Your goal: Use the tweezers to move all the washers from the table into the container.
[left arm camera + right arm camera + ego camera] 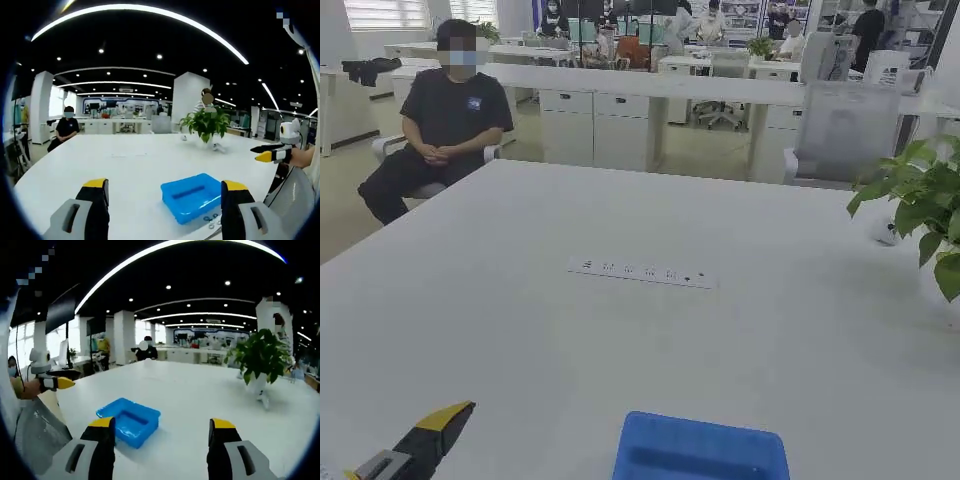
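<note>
A blue rectangular container (700, 445) sits on the white table (620, 340) at the near edge; it also lies ahead in the left gripper view as the container (192, 196) and in the right gripper view as the container (129, 421). Several small washers (212, 218) lie on the table just beside the container's near corner. My left gripper (165, 184) stands open with nothing between its jaws; in the head view the left gripper (440, 425) enters at the bottom left, pointing toward the container. My right gripper (161, 422) is open too, holding nothing, and it shows as the right gripper (270, 152), held above the table's edge.
A flush socket strip (642, 271) sits in the table's middle. A potted plant (920, 200) stands at the right edge. A person (445, 130) sits beyond the far left corner, and a grey chair (840, 130) stands behind the table.
</note>
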